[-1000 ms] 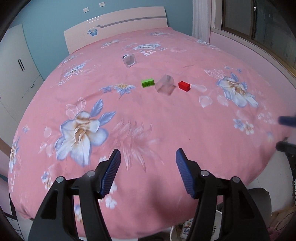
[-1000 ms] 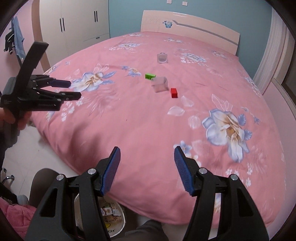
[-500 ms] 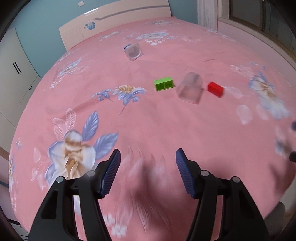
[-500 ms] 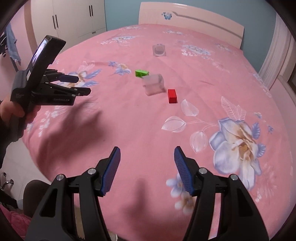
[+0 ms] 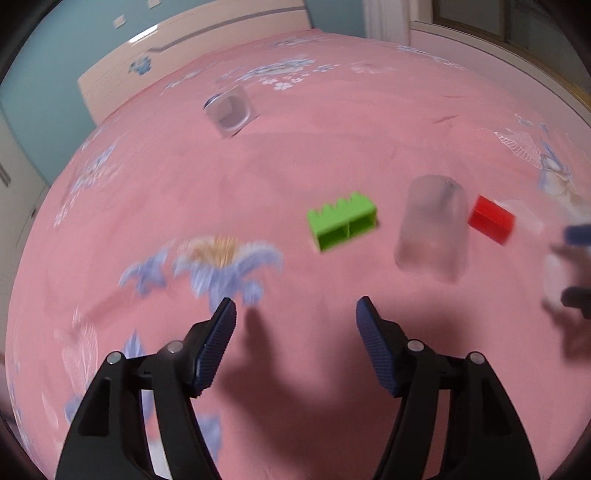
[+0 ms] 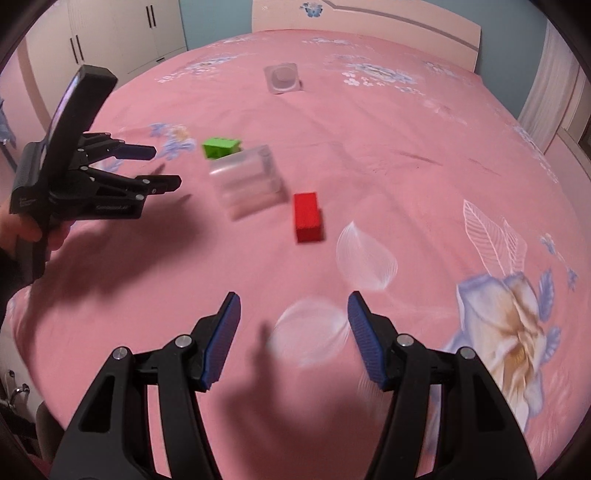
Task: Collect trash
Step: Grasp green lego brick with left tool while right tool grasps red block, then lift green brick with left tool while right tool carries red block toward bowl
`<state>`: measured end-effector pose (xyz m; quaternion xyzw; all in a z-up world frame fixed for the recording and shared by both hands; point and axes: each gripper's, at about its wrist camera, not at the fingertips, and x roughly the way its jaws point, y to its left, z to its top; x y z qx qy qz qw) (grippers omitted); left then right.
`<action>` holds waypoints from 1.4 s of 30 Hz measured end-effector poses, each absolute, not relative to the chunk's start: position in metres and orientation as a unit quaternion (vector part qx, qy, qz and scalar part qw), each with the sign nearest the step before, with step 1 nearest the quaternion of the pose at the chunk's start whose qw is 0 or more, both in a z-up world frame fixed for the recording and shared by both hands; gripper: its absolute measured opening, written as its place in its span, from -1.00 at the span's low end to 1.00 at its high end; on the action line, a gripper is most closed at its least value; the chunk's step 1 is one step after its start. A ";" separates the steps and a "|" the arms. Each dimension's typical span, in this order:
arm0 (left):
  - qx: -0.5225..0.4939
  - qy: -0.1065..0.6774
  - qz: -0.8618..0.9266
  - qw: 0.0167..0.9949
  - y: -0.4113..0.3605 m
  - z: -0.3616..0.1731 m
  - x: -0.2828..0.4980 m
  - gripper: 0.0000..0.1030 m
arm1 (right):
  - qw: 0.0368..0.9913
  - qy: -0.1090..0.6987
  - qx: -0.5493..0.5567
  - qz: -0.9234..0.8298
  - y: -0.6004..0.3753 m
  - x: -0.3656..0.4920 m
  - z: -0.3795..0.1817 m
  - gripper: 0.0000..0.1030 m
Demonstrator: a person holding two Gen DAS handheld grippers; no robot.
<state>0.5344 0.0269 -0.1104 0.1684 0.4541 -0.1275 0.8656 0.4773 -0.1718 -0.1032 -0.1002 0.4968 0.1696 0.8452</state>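
Both grippers now sit lower and further in over the bed than a second ago; the scattered items loom larger in both wrist views. Left gripper [image 5: 295,314]: jaws have just been opening, nothing between them, ribbed blue pads spread above bare bedspread. Right gripper [image 6: 293,308]: jaws apart, likewise empty, over a pale printed petal.

Items on the bed, all blurred by motion:
- green plastic building brick with studded top [image 5: 342,219], hollow underside with a centre divider facing the left camera; ahead of the left gripper.
- clear soft-looking plastic cup lying on its side [image 5: 432,236], translucent, rounded at the closed end, just right of the green brick in the left view and between it and the red block.
- red plastic rectangular block [image 6: 307,217], matte, sharp-edged, near the clear cup, ahead of the right gripper.
- second clear square-rimmed plastic cup [image 6: 282,77], round base showing, well apart from the others, toward the headboard.

Surface: pink cotton-like bedspread [image 6: 406,166] printed with blue-and-white flowers, smooth with a few faint creases, dark gripper shadows on it.

Room: cream headboard [image 6: 388,26] with a small blue butterfly motif, teal wall behind, white wardrobe [image 6: 122,33] with dark handles, pale curtain at the right view's right edge. A hand [image 6: 22,229] grips the left gripper's handle.
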 end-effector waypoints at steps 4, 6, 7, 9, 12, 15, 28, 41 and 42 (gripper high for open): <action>0.200 0.439 -0.143 0.864 0.015 -0.121 0.556 0.37 | 0.842 0.505 -0.086 0.170 -0.174 0.507 -0.118 0.19; 0.204 0.428 -0.157 0.866 0.009 -0.123 0.563 0.37 | 0.844 0.502 -0.085 0.166 -0.174 0.521 -0.125 0.19; 0.204 0.423 -0.164 0.868 0.007 -0.124 0.568 0.37 | 0.845 0.501 -0.081 0.166 -0.174 0.527 -0.129 0.19; 0.197 0.420 -0.171 0.869 0.004 -0.125 0.576 0.37 | 0.843 0.504 -0.079 0.169 -0.173 0.538 -0.135 0.19; 0.184 0.416 -0.178 0.873 -0.002 -0.127 0.585 0.37 | 0.848 0.493 -0.084 0.175 -0.167 0.547 -0.137 0.18; 0.168 0.420 -0.185 0.873 -0.005 -0.128 0.591 0.15 | 0.851 0.489 -0.092 0.170 -0.162 0.554 -0.139 -0.03; 0.133 0.431 -0.172 0.876 -0.018 -0.125 0.581 -0.56 | 0.862 0.474 -0.093 0.155 -0.162 0.550 -0.135 -0.59; 0.143 0.397 -0.118 0.899 0.000 -0.055 0.522 -0.56 | 0.872 0.457 -0.111 0.134 -0.170 0.510 -0.075 -0.59; 0.148 0.391 -0.111 0.902 0.001 -0.046 0.515 -0.55 | 0.873 0.454 -0.113 0.134 -0.169 0.506 -0.068 -0.59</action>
